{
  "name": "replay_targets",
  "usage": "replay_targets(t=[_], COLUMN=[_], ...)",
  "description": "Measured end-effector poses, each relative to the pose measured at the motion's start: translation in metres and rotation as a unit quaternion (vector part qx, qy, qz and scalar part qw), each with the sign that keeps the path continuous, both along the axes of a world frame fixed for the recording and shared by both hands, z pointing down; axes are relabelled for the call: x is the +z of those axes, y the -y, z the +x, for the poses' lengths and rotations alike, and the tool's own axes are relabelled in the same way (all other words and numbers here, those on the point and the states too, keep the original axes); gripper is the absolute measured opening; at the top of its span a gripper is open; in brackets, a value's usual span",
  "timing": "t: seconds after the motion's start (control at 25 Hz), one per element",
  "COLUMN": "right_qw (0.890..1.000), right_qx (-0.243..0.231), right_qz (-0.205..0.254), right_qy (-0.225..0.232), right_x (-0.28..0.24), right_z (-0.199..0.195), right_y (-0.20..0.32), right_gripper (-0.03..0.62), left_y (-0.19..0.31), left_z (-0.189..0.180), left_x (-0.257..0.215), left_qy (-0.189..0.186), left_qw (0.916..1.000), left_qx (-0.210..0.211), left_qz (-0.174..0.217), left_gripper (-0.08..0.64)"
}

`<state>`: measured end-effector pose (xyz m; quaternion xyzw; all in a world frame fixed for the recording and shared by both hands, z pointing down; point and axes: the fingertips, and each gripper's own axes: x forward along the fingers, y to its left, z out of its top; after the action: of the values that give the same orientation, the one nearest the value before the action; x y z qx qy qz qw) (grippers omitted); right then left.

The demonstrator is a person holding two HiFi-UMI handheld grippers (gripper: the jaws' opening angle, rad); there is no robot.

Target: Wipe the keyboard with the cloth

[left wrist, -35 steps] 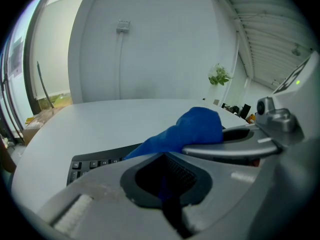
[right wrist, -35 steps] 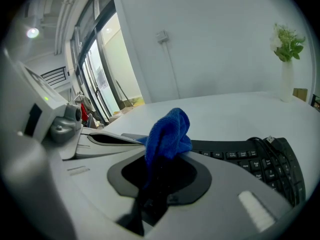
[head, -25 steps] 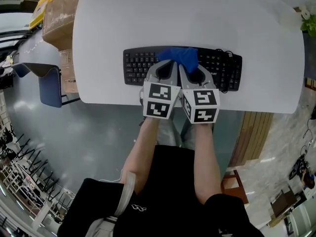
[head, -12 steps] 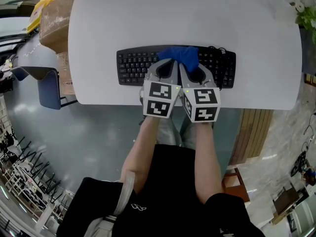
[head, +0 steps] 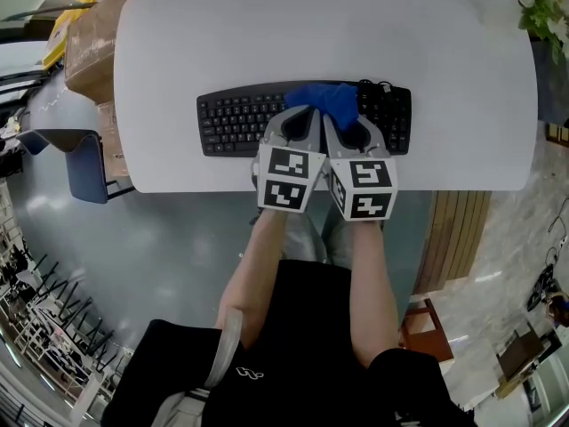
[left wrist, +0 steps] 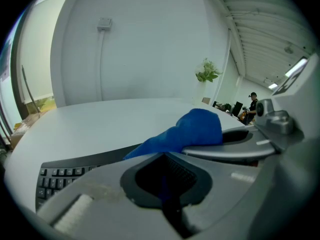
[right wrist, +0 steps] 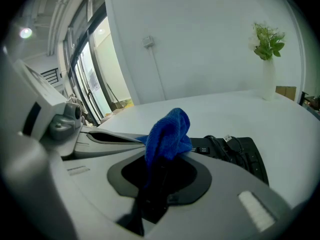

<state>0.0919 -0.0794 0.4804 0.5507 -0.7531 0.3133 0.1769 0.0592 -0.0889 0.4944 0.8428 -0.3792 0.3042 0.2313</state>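
Observation:
A black keyboard [head: 233, 121] lies near the front edge of the white table [head: 267, 34]. A blue cloth [head: 325, 99] is bunched on its keys right of the middle. My left gripper [head: 300, 116] and right gripper [head: 348, 123] sit side by side over the keyboard's front edge, touching each other. In the right gripper view the cloth [right wrist: 167, 129] rises out of my right gripper [right wrist: 157, 176], which is shut on it. In the left gripper view the cloth [left wrist: 186, 133] drapes toward the other gripper, and a blue strip runs into the closed slot of my left gripper [left wrist: 165, 180].
The keyboard's coiled cable [right wrist: 226, 143] rests on its right end. A plant in a white vase [head: 544, 14] stands at the table's far right corner. Left of the table are a cardboard box [head: 93, 34] and a blue chair [head: 84, 158].
Both grippers with the cloth have slid to the right along the keyboard, from about its middle toward its right half. They stay pressed together and shut.

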Motion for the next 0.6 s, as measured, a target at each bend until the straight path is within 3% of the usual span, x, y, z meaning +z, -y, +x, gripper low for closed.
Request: replay_targets(t=[0.6], right_qw=[1.000], right_qx=[0.024], right_qz=[-0.002], right_qy=[-0.015], right_x=[-0.002], right_z=[0.046], right_y=[-0.010], right_gripper=[0.087], left_y=[-0.009], left_z=[0.047], left_x=[0.000], left_qy=[-0.010], left_qw=[0.9996], left_qx=[0.025], left_qz=[-0.004], left_gripper=[-0.003])
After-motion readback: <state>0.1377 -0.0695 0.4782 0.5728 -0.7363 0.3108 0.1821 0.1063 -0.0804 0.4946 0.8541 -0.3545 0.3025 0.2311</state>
